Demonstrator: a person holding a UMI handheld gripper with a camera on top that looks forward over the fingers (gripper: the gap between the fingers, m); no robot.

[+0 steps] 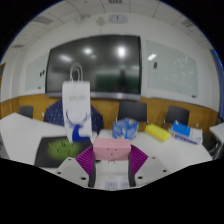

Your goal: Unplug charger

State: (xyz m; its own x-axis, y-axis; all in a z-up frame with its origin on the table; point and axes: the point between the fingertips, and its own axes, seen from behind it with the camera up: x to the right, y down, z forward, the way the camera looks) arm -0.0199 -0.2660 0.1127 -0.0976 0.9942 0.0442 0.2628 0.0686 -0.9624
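A pink block-shaped charger [112,149] with small dark marks on its face sits between my two fingers. My gripper [112,154] is shut on it, and both purple pads [88,158] press its sides. Below the charger, between the fingers, lies a pale white surface [111,181]; I cannot tell whether it is a socket strip. The charger's prongs and any cable are hidden.
On the white table [30,135] beyond the fingers stand a white paper bag [75,100], a blue packet [125,127], a yellow item [155,130], a blue box [181,130] and a green thing on a black mat [60,150]. Chairs and a large wall screen [95,62] are behind.
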